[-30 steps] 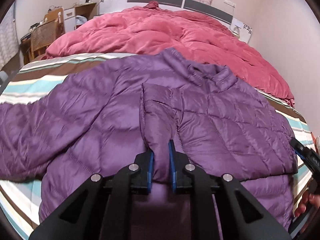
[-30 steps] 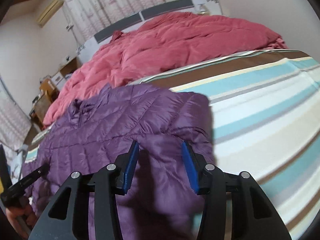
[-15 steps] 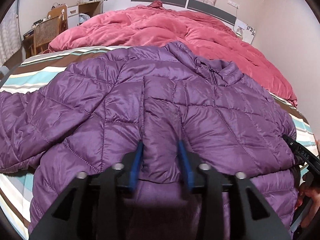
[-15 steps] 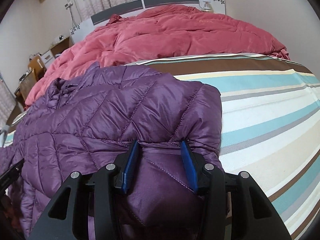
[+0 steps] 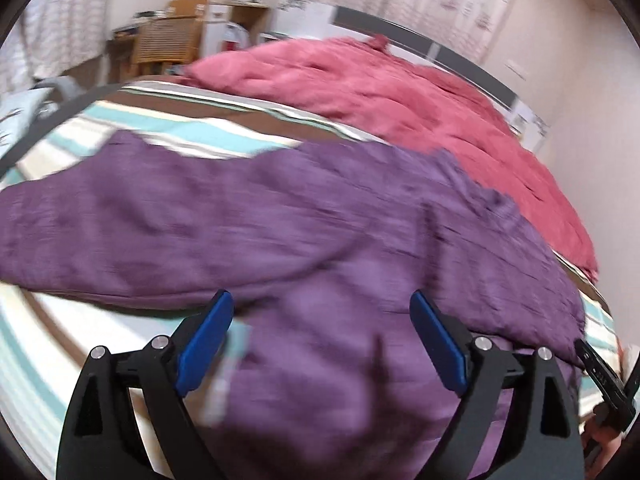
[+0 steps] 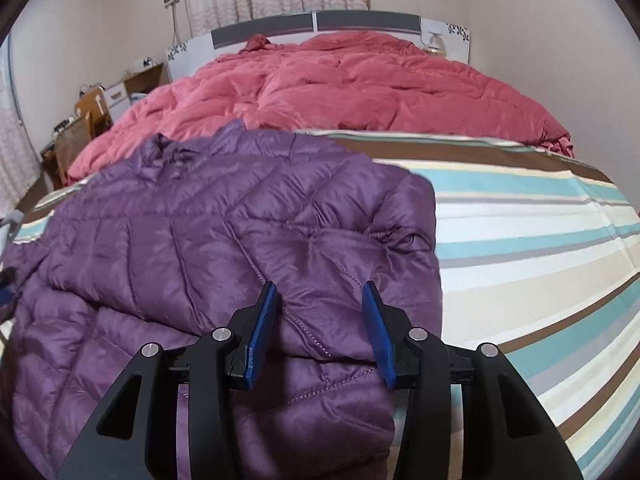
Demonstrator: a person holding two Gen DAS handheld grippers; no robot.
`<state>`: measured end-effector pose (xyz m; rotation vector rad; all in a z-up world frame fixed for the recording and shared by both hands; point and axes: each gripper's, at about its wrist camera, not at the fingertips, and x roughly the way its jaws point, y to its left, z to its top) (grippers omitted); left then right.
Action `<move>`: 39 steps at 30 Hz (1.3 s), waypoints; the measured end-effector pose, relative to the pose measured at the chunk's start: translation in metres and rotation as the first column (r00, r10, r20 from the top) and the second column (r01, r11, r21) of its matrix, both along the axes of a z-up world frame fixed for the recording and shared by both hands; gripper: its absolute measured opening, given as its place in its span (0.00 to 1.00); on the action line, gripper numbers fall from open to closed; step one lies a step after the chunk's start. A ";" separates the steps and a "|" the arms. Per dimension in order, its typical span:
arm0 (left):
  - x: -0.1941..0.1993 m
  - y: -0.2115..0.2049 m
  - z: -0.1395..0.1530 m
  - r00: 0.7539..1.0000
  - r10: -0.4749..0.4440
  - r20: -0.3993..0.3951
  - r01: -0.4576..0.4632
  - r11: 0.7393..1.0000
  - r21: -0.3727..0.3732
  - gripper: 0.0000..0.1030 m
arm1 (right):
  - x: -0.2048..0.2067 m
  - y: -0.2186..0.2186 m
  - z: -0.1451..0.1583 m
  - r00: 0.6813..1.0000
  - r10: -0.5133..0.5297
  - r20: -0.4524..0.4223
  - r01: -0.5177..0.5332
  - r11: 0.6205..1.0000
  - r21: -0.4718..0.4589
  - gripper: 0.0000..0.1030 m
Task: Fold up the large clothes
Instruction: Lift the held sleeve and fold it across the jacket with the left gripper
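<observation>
Your left wrist view is heavily motion-smeared: the quilted purple puffer jacket [image 5: 304,232] loses its stitching to streaks, and the rumpled pink-red duvet [image 5: 400,96] and wooden furniture behind are soft too. Only your black left tongs [image 5: 322,334] with their blue pads stay fairly crisp. Your right wrist view is sharp; quilting seams read clearly, with soft sheen on the glossy fabric. Light is even, warm, moderately bright indoor light, source not visible. Shadows are faint, just under the jacket's edge on the striped bedsheet [image 6: 520,248]. Both views bow strongly at the edges, with black vignette corners.
</observation>
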<state>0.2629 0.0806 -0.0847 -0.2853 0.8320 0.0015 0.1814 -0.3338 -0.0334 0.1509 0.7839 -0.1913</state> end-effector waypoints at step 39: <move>-0.048 0.270 -0.036 0.635 0.772 0.043 -0.749 0.627 -0.214 0.06 | 0.003 0.001 -0.011 1.000 -0.016 -0.010 0.016 0.999 -0.030 0.44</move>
